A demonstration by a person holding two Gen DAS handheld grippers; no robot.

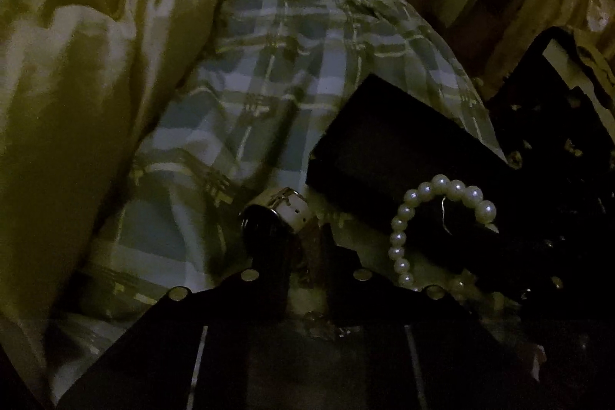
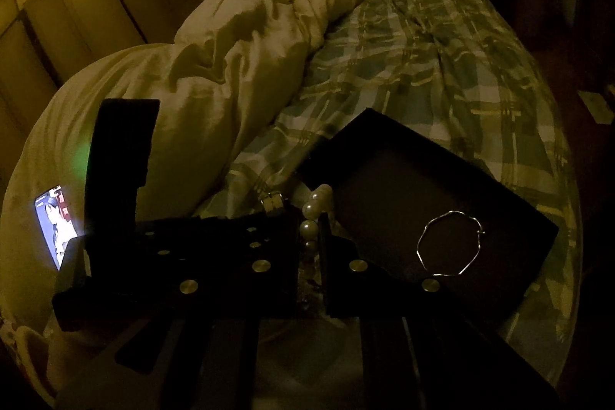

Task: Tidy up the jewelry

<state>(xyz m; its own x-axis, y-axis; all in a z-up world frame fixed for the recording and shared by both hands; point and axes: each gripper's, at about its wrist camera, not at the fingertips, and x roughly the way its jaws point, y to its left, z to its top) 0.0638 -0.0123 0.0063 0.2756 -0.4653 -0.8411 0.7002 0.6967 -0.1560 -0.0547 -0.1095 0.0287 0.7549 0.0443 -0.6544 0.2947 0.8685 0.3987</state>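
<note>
A watch [image 1: 290, 212] with a white strap and a dark face lies on the plaid sheet. Its strap runs between the fingers of my left gripper [image 1: 303, 241], which looks shut on it. A pearl bracelet [image 1: 399, 229] arcs over the near corner of a black jewelry tray [image 1: 384, 141]. In the right wrist view my right gripper [image 2: 313, 223] is shut on the pearl bracelet [image 2: 309, 229], beside the tray [image 2: 403, 171]. A thin silver bangle [image 2: 449, 244] lies inside the tray. The watch buckle [image 2: 273, 202] peeks out past the left gripper's dark body.
A bunched cream duvet [image 2: 230, 64] covers the left of the bed, and the plaid sheet [image 2: 442, 64] covers the right. A phone with a lit screen [image 2: 54, 225] lies on the duvet. Wardrobe doors [image 2: 57, 25] stand behind, and the room is very dim.
</note>
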